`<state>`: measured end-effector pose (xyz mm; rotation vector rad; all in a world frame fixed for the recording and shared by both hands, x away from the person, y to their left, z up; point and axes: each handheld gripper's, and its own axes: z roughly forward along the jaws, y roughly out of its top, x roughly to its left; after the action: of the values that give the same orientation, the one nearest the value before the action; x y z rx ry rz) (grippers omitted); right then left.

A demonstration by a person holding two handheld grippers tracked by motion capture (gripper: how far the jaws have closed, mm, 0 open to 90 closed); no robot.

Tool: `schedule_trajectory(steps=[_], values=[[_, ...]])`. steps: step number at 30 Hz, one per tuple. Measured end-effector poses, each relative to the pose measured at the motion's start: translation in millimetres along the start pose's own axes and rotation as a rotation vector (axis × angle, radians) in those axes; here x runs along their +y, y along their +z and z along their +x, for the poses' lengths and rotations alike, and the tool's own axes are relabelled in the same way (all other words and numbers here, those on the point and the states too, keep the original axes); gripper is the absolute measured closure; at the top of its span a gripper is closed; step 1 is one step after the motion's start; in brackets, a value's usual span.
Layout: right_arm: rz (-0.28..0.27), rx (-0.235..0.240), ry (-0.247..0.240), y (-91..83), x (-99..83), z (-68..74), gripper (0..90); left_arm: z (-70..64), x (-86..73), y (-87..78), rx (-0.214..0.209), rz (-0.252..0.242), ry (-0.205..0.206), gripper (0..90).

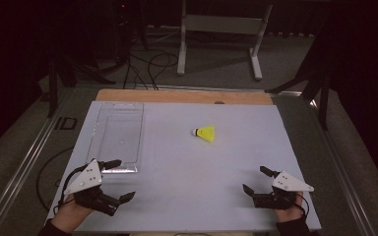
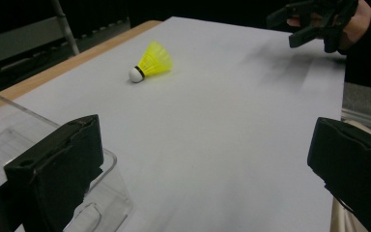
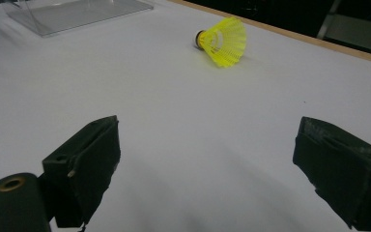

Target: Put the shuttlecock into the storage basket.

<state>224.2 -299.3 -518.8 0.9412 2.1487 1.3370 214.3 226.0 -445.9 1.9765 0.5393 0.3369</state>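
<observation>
Tabletop [image 1: 177, 196], white and broad, is seen carrying a clear plastic tray [image 1: 117, 137] on its left half and a yellow shuttlecock [image 1: 205, 132] lying on its side a little right of centre, towards the far edge. The tray's near end is found just beside the left gripper [image 1: 119, 179], whose jaws are held wide apart with nothing between them; one jaw is seen in the left gripper view at the tray's corner [image 2: 101, 164]. The right gripper [image 1: 256, 179] is held near the front right of the table, its jaws likewise spread apart and empty. The shuttlecock [image 3: 221, 41] is placed ahead of the right gripper's jaws and slightly to the left of their midline in the right gripper view, well apart from them, its open skirt turned towards that gripper and its white cork pointed away to the left. From the left gripper the shuttlecock [image 2: 149, 62] is seen farther off, cork end nearer. Its long axis is laid roughly across the table, left to right. The right gripper is judged the slightly nearer one, so a forward and leftward reach, with the jaws closed across the skirt, is what the pick-up is judged to turn on.
</observation>
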Motion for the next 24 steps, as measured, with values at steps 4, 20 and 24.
schedule_trajectory(steps=[4, 20, 24], values=[[-0.001, 0.0, -0.002, -0.2, 0.0, -0.1, 9.8, 1.4, 6.0, 3.5, -0.015, 0.027, 0.009, 0.2], [0.003, 0.01, 0.001, 0.8, -0.3, 0.3, 9.8, 1.2, 16.9, 21.2, -0.094, 0.21, 0.092, 0.2], [0.003, 0.01, 0.002, 0.9, -0.2, 0.4, 9.8, -0.7, 22.6, 27.4, -0.123, 0.262, 0.124, 0.2]])
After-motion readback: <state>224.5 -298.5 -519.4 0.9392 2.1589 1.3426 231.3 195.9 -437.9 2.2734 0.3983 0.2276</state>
